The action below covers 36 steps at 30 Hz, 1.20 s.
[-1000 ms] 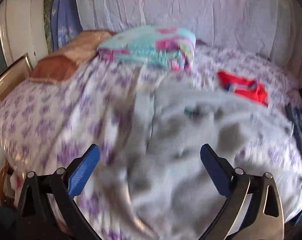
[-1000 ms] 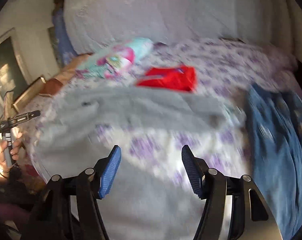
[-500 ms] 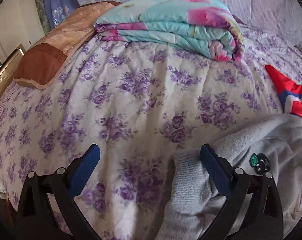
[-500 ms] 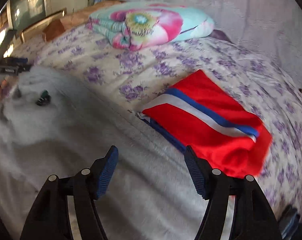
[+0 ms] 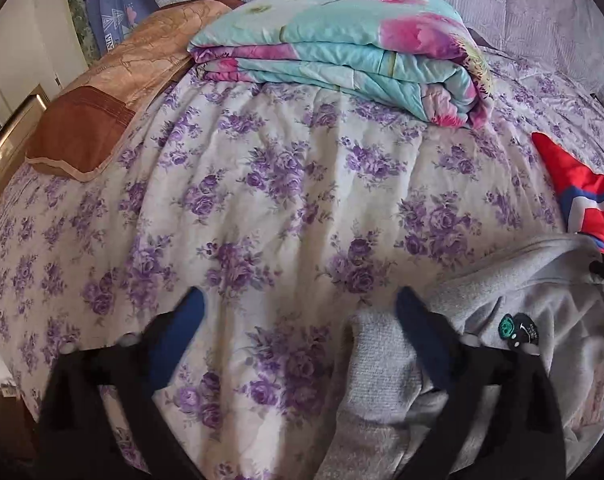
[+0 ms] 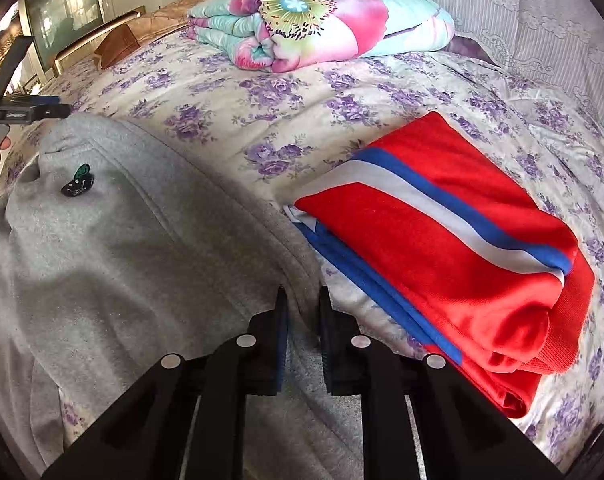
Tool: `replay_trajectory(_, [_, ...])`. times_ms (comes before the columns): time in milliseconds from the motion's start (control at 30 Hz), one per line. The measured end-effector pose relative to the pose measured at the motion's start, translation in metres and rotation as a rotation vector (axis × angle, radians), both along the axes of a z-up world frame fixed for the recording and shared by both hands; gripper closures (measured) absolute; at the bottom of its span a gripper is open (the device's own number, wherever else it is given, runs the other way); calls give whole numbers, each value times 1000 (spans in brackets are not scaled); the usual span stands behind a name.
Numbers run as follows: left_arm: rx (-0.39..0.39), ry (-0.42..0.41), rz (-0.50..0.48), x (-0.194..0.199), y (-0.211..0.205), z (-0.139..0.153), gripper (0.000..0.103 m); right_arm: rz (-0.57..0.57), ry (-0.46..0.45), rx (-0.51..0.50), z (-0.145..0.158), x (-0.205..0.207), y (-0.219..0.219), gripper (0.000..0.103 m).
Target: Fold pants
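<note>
Grey sweatpants (image 6: 121, 248) with a small green and black patch lie spread on the floral bedspread; they also show at the lower right of the left wrist view (image 5: 382, 392). My right gripper (image 6: 302, 300) is shut on the far edge of the grey pants, beside the red garment. My left gripper (image 5: 297, 304) is open, low over the bedspread, with its right finger (image 5: 418, 336) at the ribbed corner of the pants. The left gripper also shows at the far left of the right wrist view (image 6: 41, 111).
A folded red garment (image 6: 442, 240) with blue and white stripes lies right of the pants. A folded turquoise and pink quilt (image 5: 342, 48) sits at the back. A brown pillow (image 5: 101, 112) lies at the back left. The bedspread (image 5: 261, 200) fills the middle.
Both grippers came down close to the bed. The right gripper closed from open onto the edge of the grey pants. The left gripper stayed open at the pants' corner.
</note>
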State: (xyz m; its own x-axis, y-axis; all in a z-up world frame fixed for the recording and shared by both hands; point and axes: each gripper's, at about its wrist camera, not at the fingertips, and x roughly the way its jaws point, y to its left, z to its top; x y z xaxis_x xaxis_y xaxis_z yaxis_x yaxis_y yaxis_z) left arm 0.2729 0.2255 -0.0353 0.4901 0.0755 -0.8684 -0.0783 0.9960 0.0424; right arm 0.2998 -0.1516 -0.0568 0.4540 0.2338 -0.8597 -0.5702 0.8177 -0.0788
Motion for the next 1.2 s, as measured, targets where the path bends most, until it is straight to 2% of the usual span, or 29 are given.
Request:
replay_trajectory(100, [-51,98,-17,3,-1,-19,7,-11,2,-3,-3,2,2,88])
replay_trajectory(200, [-110,132,0,7,-2,-31,8,-19,1,-7,-4,4,3,88])
replay_trajectory(233, [-113,127,7,7,-3,-32,14,-20,1,-7,-4,4,3,88])
replay_trajectory(267, [-125,117,2,7,-6,-29,32,-22,0,-7,-3,3,3,88])
replay_trajectory(300, [-141,120,-8,7,-9,-28,44,-24,-1,-7,-3,3,3,88])
replay_trajectory(333, [-168,136,-22,8,-11,-28,64,-25,-2,-5,-2,2,3,88])
replay_trajectory(367, [-184,162,-24,9,-13,-30,71,-26,-4,-3,-1,2,2,88])
replay_trajectory(467, [-186,162,-5,4,-12,-25,69,-25,-1,4,0,1,1,88])
replay_trajectory(500, [-182,148,-11,1,-12,-20,61,-23,-1,5,0,1,0,88])
replay_trajectory(533, [-166,144,-9,-1,-12,-18,35,-26,0,5,0,2,1,88])
replay_trajectory(567, [-159,140,-6,-2,-10,-17,20,-28,0,2,0,2,1,88])
replay_trajectory(633, [-241,143,-4,-2,-4,-19,20,-32,3,-7,-3,3,2,88])
replay_trajectory(667, [-297,152,-1,-2,-2,-19,21,-37,4,-10,-3,3,3,88])
replay_trajectory(733, [-337,152,-14,-2,-3,-18,28,-43,6,-11,-5,3,3,88])
replay_trajectory(833, [-378,157,-47,0,-10,-21,69,-49,6,-4,-5,4,2,88])
replay_trajectory(900, [-390,141,-44,-1,-10,-19,74,-55,3,2,-4,3,1,89])
replay_trajectory(933, [-404,136,-43,-2,-9,-19,85,-57,1,5,-3,4,0,89])
replay_trajectory(1067, [-498,106,-3,-8,10,-17,91,-77,-18,36,5,1,-3,91])
replay_trajectory(1200, [-573,86,18,-13,22,-10,93,-90,-82,106,35,-18,-9,92])
